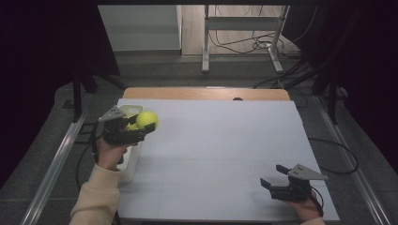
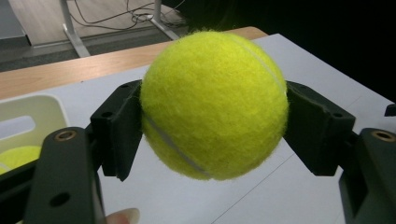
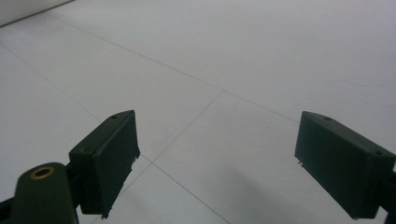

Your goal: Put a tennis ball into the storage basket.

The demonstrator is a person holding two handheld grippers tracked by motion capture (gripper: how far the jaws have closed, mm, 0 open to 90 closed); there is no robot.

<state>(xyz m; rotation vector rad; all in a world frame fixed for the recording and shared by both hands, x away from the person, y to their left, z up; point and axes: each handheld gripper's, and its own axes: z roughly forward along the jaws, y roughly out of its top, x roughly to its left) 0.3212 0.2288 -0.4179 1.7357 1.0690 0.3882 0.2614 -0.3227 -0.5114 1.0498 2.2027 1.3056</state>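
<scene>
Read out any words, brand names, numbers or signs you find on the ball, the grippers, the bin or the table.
No readable text anywhere.
Fuzzy yellow tennis ball in the left gripper: only its pale curved seam, no brand print on the side facing the camera.
White plastic bin, white table sheet, right gripper: no markings.

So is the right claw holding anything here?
No, the right claw is open, its jaws spread apart over the bare white table with nothing between them.
</scene>
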